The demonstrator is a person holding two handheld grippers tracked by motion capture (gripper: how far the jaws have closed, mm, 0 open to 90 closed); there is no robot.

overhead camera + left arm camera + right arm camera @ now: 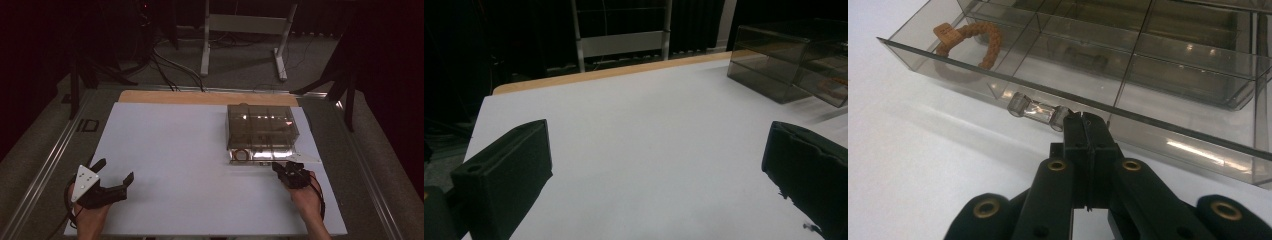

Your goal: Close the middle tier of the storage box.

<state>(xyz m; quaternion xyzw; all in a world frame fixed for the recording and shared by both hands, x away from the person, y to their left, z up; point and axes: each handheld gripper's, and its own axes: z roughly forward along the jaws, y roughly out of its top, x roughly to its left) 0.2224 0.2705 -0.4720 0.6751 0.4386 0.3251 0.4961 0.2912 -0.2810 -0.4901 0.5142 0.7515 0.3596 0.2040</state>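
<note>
**Two grippers at a white table, one closed at a drawer handle**

Two hand-held grippers are seen over a white table top (190, 165). The right gripper (1086, 118) is held at the front of a smoky transparent drawer box (261, 126), which stands toward the far right part of the table. Its lowest drawer (1088, 65) is pulled partly out toward the person. The black jaws are pressed together, with no gap visible between them, and their tips are placed just at the right end of the small clear handle (1038, 111) on the drawer front. Whether the handle is actually pinched between the tips cannot be told; the tips appear to touch or lie just beside its end.

The drawer is divided into compartments by thin walls. A braided brown cord loop (973, 42) with a small tan tag is lying in the left-hand front compartment, as seen in the right gripper view.

The left gripper (111, 176) is held low over the near left part of the table, well apart from the drawer box. Its jaws are spread wide, and nothing is seen between them but bare white surface. A grey three-cornered plate (84, 182) is carried on its top.
</note>
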